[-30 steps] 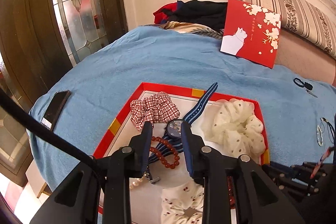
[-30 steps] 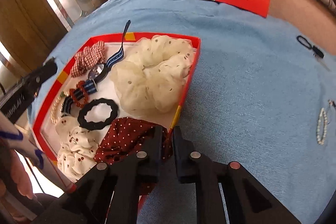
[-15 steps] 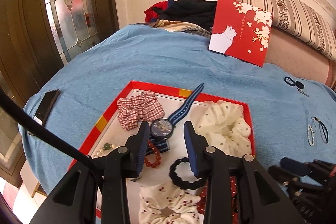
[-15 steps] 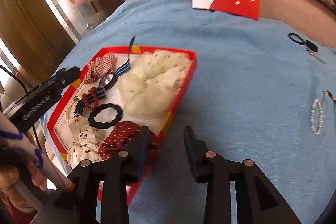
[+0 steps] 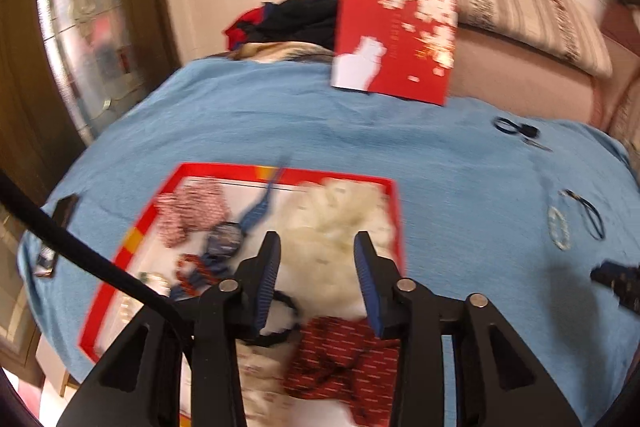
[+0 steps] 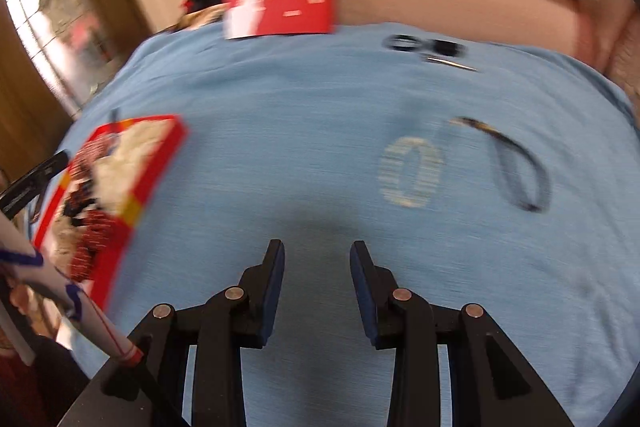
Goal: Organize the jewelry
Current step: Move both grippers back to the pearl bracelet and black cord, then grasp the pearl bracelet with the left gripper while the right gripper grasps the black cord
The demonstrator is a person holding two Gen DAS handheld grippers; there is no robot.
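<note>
The red-rimmed tray (image 5: pixel 136 227) lies on the blue cloth and holds a cream scrunchie (image 5: pixel 336 219), a plaid scrunchie (image 5: pixel 192 211), a watch (image 5: pixel 226 239), a red bead bracelet (image 5: pixel 192 267) and a red dotted scrunchie (image 5: pixel 344 359). My left gripper (image 5: pixel 316 247) hovers over the cream scrunchie, its jaws opening with nothing between them. My right gripper (image 6: pixel 317 251) stands open and empty over bare cloth, right of the tray (image 6: pixel 160 163). Ahead of it lie a pearl bracelet (image 6: pixel 412 171) and a dark cord loop (image 6: pixel 520 171). Both views are blurred.
A red card (image 5: pixel 394 43) leans at the back by a pile of clothes. Small scissors (image 6: pixel 428 47) lie on the cloth at the far right. A phone (image 5: pixel 56 235) rests near the left edge. A striped cushion runs along the wall.
My right gripper opened and swung right, away from the tray toward the pearl bracelet. My left gripper widened and shifted right from the watch to the cream scrunchie.
</note>
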